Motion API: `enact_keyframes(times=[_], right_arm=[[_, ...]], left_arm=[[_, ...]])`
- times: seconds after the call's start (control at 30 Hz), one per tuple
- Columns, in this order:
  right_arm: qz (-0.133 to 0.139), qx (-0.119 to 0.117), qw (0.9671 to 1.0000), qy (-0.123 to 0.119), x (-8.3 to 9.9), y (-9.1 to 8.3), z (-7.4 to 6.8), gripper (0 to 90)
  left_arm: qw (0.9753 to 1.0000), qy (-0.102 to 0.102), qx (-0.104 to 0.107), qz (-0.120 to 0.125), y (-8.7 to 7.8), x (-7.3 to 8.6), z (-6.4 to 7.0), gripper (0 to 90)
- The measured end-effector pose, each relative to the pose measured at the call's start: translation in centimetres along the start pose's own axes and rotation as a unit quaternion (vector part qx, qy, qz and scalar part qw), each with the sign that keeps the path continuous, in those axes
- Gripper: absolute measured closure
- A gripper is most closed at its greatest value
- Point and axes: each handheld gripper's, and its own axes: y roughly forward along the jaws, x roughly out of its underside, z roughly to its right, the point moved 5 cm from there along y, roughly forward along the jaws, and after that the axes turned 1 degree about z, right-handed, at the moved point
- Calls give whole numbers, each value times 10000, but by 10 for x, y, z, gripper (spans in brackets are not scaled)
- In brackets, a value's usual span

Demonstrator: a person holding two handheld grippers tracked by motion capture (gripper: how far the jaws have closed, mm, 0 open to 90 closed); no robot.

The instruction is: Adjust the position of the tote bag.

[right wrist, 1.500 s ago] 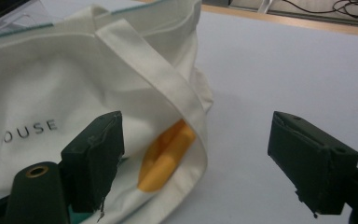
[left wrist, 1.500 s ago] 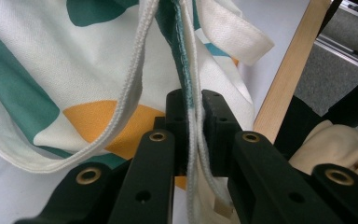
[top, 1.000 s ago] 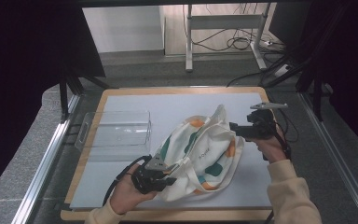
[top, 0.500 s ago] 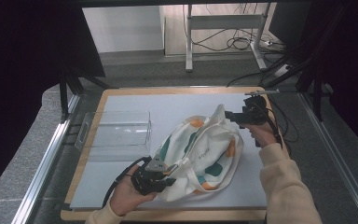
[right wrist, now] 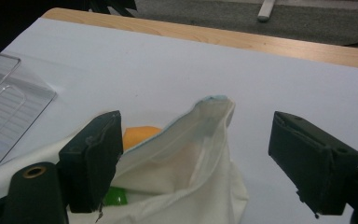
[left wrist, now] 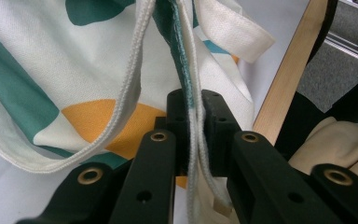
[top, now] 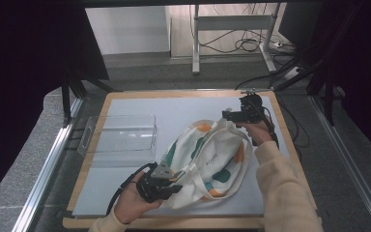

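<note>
A white cloth bag with teal and orange patches lies crumpled on the white mat. At its near left my left gripper is shut on the bag's rim and strap; in the left gripper view the cloth bag is pinched between the black pads. My right gripper hovers open at the bag's far corner. In the right gripper view the bag's raised rim stands between the wide-apart pads without touching them. Something orange and something green show at the rim.
A clear plastic tray rests on the mat left of the bag, also seen as the tray at the left edge. The wooden board edge runs just right of my right hand. Metal rails flank the table.
My right gripper has moved away from me and leftward, from the bag's right side to its far corner, staying open. The left gripper has held its grip in place.
</note>
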Motion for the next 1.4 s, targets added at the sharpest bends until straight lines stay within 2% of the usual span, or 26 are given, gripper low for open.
enact_keyframes(times=[0.2, 0.4, 0.53, 0.6, 0.77, 0.9, 0.97, 1.0, 1.07, 1.1, 1.4], right_arm=[[16, 80, 9996, 263, -2, 12, -1, 173], [-153, 144, 9994, 260, -1, 21, -4, 182], [-249, 132, 9993, 229, 2, 28, -6, 209], [-290, 114, 9993, 219, 2, 30, -8, 220], [-448, 178, 9987, 182, 6, 34, -10, 267], [-619, 83, 9973, 397, 12, 35, -7, 352], [-641, 57, 9972, 393, 13, 35, -7, 377], [-634, 88, 9974, 321, 13, 35, -8, 443], [-635, 111, 9975, 288, 13, 34, -7, 476], [-642, 115, 9975, 259, 12, 33, -7, 536], [-729, 100, 9972, 162, 14, 33, -5, 697]], left_arm=[[10000, -7, -15, 17, 0, 0, 0, 834], [10000, -8, -5, 12, 0, 0, 0, 835], [10000, 44, -19, -22, 0, 1, 0, 834], [10000, -13, -19, 30, 1, 0, 0, 834], [10000, -10, -22, 38, 1, 1, 1, 834], [10000, -15, -23, 40, 1, 1, 1, 834], [10000, -19, -30, 44, 1, 1, 1, 833], [10000, -19, -34, 45, 2, 1, 1, 833], [10000, 12, -41, 46, 2, 1, 0, 833], [10000, 14, -42, 49, 2, 1, 1, 833], [10000, 56, -43, 25, 2, 1, 0, 833]])
